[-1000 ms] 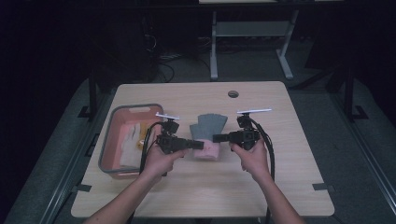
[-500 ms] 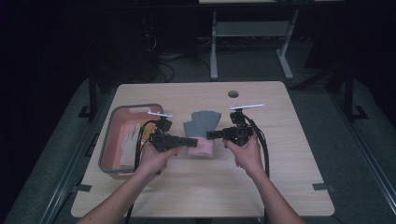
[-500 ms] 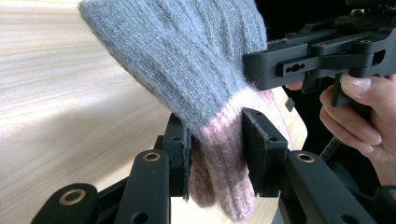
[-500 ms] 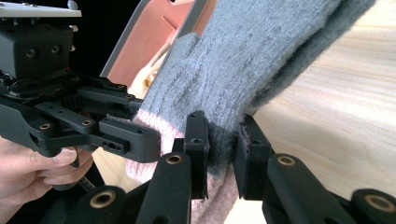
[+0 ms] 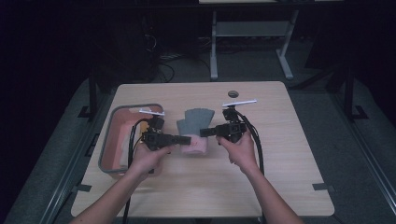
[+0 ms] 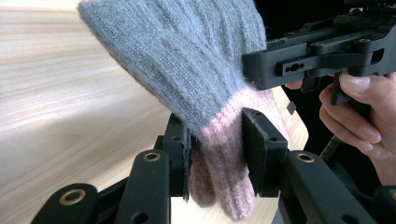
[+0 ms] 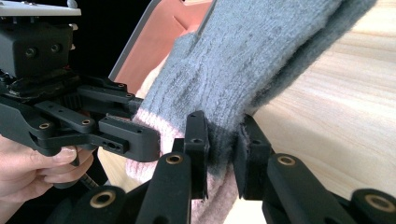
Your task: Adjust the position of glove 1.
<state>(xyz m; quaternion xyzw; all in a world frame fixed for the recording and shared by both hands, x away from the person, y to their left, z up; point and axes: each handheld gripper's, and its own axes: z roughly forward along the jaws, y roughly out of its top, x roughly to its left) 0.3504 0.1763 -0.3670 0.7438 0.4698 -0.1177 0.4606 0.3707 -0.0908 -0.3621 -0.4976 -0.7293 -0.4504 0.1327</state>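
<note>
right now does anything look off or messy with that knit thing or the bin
Nothing is spilled or damaged. The grey and pink knit piece is folded unevenly: its grey part fans out askew over the pink part. The left gripper and right gripper each pinch one side of it. The pink bin sits squarely at the table's left.

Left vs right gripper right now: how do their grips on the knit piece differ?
The left gripper pinches the knit piece mostly on its pink end, while the right gripper pinches the grey part just above the pink. In the high view the left gripper sits beside the tray; the right gripper is over bare table. Both are shut on the same piece, jaws pointing toward each other.
</note>
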